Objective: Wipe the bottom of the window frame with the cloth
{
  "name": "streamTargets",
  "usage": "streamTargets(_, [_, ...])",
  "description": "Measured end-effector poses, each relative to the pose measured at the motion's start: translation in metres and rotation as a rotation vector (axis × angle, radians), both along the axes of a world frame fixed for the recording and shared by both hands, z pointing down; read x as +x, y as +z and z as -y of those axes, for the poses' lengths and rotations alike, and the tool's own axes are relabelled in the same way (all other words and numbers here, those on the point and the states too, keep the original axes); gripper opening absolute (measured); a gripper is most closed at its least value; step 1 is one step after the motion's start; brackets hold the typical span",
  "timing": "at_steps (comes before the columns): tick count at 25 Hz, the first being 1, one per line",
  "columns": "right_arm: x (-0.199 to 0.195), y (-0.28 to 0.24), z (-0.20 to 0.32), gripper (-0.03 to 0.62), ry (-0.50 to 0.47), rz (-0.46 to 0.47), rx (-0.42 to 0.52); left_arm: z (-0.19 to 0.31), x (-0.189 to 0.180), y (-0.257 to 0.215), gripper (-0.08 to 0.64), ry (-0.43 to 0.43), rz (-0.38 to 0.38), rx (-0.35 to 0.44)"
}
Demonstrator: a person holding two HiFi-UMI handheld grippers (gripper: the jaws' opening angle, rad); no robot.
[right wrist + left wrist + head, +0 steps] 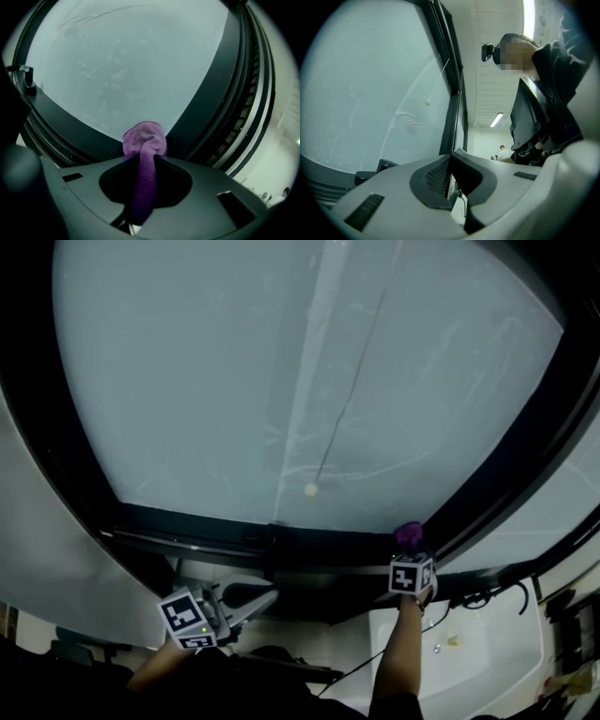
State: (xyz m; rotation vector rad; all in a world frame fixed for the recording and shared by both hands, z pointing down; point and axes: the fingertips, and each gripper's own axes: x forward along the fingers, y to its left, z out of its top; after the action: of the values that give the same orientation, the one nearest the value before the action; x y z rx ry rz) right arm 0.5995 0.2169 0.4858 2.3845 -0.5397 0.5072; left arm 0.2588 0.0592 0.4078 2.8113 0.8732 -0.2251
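- Right gripper view: right gripper [145, 158] clamped on one purple cloth [144, 140], fuzzy, bunched into a rounded wad past the jaw tips, tail trailing back between them.
- Wad against the bottom rail of the dark window frame [70, 123], near its right corner, just under the glass [126, 61].
- Left gripper [452, 157] closed on nothing, low, well apart from the cloth.
- Two marker cubes [411, 575], one per gripper; one thin cord [352, 381] ending in one small ball [310, 489].

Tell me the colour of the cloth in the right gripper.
Purple. The cloth shows best in the right gripper view.
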Motion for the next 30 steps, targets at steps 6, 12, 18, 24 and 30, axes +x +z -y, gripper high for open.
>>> streamTargets(6, [-0.015, 0.013, 0.006, 0.066, -0.039, 0.074, 0.025, 0.014, -0.010, 0.005, -0.008, 0.000, 0.004, -0.022])
streamTargets(12, [-0.036, 0.016, 0.023, 0.066, -0.073, 0.090, 0.015, 0.030, -0.016, 0.003, -0.008, -0.007, -0.005, -0.022])
streamTargets(18, [-0.061, 0.019, 0.043, 0.066, -0.116, 0.117, 0.044, 0.048, -0.021, 0.004, -0.008, -0.010, -0.008, 0.004])
streamTargets(24, [-0.080, 0.018, 0.063, 0.066, -0.153, 0.118, -0.001, 0.059, -0.028, 0.004, -0.008, 0.012, -0.008, 0.003])
streamTargets(30, [-0.098, 0.020, 0.083, 0.066, -0.187, 0.121, -0.015, 0.076, -0.037, 0.006, -0.008, 0.020, -0.001, -0.004])
